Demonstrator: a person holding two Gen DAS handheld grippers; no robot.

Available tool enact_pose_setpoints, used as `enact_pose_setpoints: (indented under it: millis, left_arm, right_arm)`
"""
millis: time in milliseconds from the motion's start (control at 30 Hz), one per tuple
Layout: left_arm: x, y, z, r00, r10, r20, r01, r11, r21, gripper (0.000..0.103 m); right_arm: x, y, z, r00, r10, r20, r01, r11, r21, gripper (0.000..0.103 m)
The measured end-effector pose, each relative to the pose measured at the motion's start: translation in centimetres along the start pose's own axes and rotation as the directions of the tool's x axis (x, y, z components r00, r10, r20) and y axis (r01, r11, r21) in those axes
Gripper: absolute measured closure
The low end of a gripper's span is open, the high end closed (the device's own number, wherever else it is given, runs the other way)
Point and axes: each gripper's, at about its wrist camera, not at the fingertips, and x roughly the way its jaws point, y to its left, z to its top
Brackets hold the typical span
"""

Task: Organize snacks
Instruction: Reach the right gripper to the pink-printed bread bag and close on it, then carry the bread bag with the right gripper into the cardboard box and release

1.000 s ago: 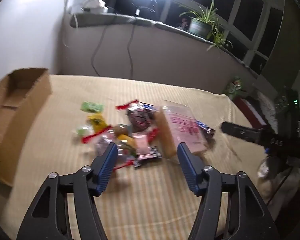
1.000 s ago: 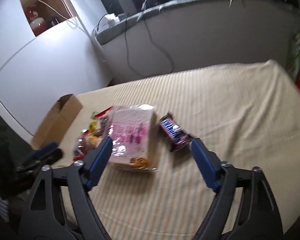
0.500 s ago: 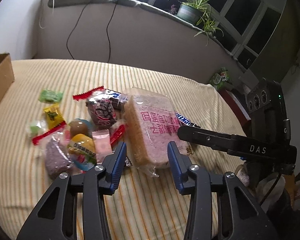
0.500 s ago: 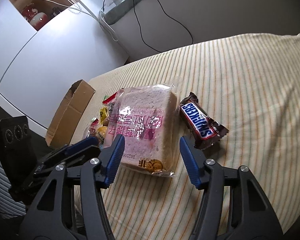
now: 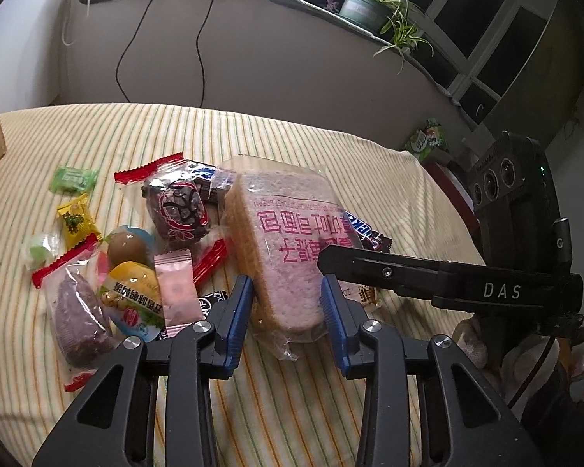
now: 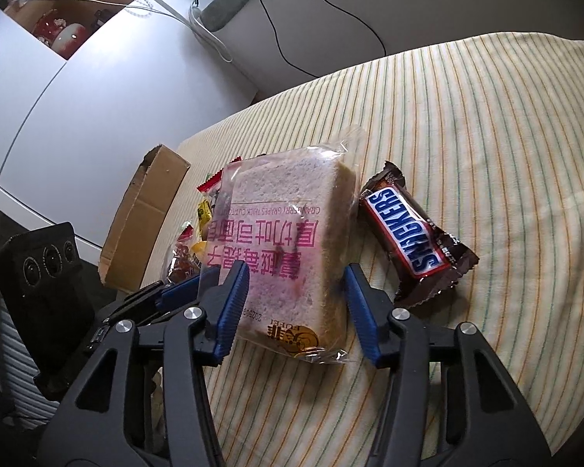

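Note:
A bagged slice of thick toast with pink print (image 5: 288,241) lies on the striped cloth; it also shows in the right wrist view (image 6: 288,241). My left gripper (image 5: 286,303) is open, its blue pads on either side of the toast's near end. My right gripper (image 6: 296,303) is open too, straddling the same end from the other side. A Snickers bar (image 6: 414,233) lies right of the toast. A pile of small wrapped snacks (image 5: 128,249) lies left of it.
A cardboard box (image 6: 144,214) stands open at the cloth's left edge. The striped cloth (image 6: 486,116) stretches bare to the right. A cable hangs on the wall behind. A potted plant (image 5: 364,7) sits on the window ledge.
Both grippers have moved in toward the toast and narrowed their opening. They now straddle its near end from opposite sides.

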Motion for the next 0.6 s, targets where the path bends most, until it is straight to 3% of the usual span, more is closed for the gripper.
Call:
enact_pose_setpoints:
  millis: [600]
  left_arm:
    - [-2.8, -1.1, 0.3, 0.997, 0.008, 0.074, -0.011, 0.999, 0.032, 0.068]
  right_arm:
    - [-1.3, 2.1, -0.1, 1.0, -0.016, 0.023, 0.017, 0.999, -0.043, 0.054]
